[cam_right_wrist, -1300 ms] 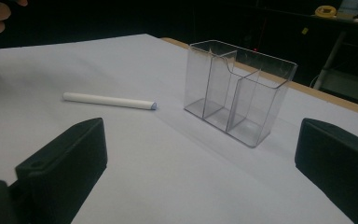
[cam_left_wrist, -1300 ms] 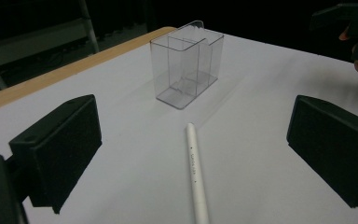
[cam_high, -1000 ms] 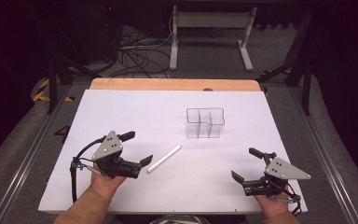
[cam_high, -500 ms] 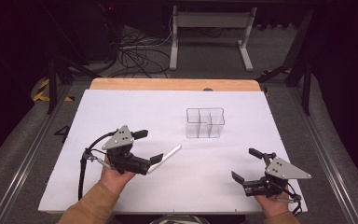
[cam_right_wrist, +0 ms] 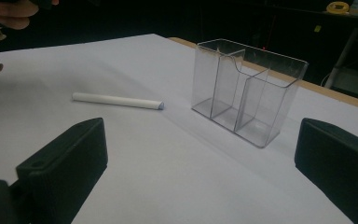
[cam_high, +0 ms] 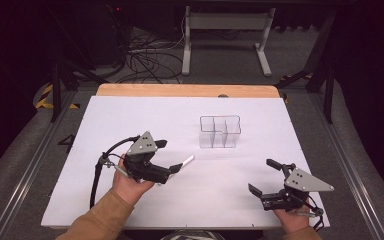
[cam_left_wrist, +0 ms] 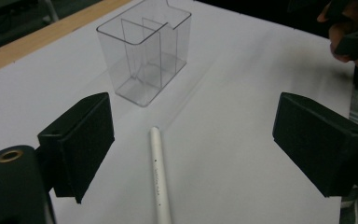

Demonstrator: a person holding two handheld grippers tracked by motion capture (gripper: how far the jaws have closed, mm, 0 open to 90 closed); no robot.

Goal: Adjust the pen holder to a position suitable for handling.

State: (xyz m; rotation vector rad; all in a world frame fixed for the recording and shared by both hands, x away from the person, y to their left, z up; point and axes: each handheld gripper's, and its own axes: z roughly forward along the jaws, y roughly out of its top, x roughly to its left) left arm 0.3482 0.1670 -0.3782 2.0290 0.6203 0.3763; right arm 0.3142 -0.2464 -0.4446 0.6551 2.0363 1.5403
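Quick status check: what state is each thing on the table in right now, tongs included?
White pen: lying flat on the table, ungripped.
Clear organizer: upright, compartments empty.
Left tongs: open, jaws either side of the pen.
Right tongs: open, holding nothing.

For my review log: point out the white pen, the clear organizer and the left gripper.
white pen (cam_left_wrist: pixel 160 179): left gripper view, mid barrel.
clear organizer (cam_high: pixel 220 134): high view, front wall.
left gripper (cam_high: pixel 169 159): high view, between fingertips.
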